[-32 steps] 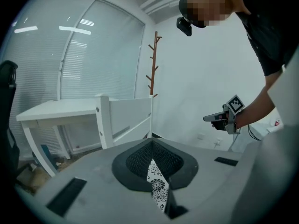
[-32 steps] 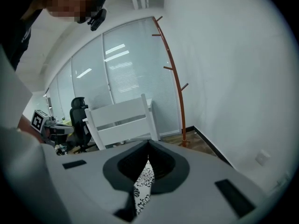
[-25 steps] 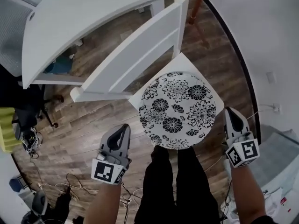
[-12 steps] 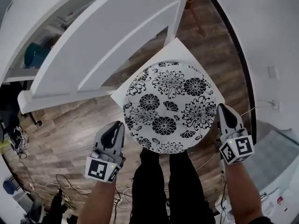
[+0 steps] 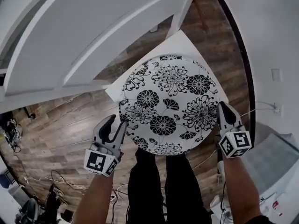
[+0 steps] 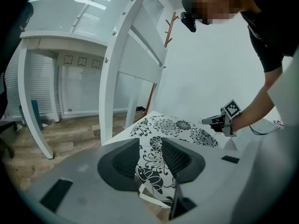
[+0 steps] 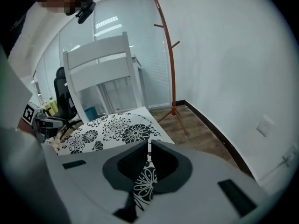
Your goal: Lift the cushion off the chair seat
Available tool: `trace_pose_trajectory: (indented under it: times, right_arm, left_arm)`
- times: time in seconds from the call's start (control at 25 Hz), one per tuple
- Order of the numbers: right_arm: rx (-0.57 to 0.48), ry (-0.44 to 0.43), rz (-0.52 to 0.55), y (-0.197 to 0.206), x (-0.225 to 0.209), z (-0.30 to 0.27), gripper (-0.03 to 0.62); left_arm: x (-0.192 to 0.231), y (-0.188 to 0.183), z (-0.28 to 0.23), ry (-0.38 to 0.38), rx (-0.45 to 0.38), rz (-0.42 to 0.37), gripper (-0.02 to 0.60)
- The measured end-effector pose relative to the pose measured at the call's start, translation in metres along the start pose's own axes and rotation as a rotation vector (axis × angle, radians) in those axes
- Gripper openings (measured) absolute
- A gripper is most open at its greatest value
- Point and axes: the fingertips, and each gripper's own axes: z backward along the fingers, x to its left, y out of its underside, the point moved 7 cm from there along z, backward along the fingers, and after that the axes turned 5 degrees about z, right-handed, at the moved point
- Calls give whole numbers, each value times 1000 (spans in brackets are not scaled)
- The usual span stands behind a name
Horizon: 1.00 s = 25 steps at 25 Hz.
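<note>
Cushion point(image 5: 168, 111) — round, black-and-white floral — rim between released left claw point(image 5: 118, 121), pinched in right claw point(image 5: 223, 106)

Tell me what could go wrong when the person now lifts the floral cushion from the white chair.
1. The left gripper has its jaws apart around the edge of the cushion; lifting before it shuts could tilt the cushion.
2. The right gripper pinches only the rim, so the fabric might slip out.
3. The chair back stands close; a raised cushion could knock it.
</note>
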Motion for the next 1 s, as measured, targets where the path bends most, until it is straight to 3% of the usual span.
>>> trace_pose_trajectory:
  times: [0.2, 0.24, 0.32, 0.4, 0.64, 0.96, 1.0]
  right_arm:
    - [28, 2, -11, 16, -8, -8, 16]
    - [36, -10, -25, 19, -9, -10, 42]
    - [55, -42, -67, 24, -10, -14, 210]
    - [74, -64, -96, 29, -11, -18, 255]
    - [122, -68, -121, 42, -16, -26, 273]
    - [180, -55, -114, 48, -12, -39, 270]
    - [186, -64, -114, 47, -9, -39, 242]
  left_arm:
    - [1, 17, -10, -4, 27, 29, 161]
    - [1, 21, -12, -2, 34, 36, 170]
    - [0, 27, -15, 4, 51, 47, 181]
    - [1, 33, -16, 0, 68, 59, 190]
    - [6, 53, -20, -25, 128, 121, 232]
    - [11, 62, -29, -36, 169, 183, 225]
    - [12, 60, -28, -40, 174, 172, 203]
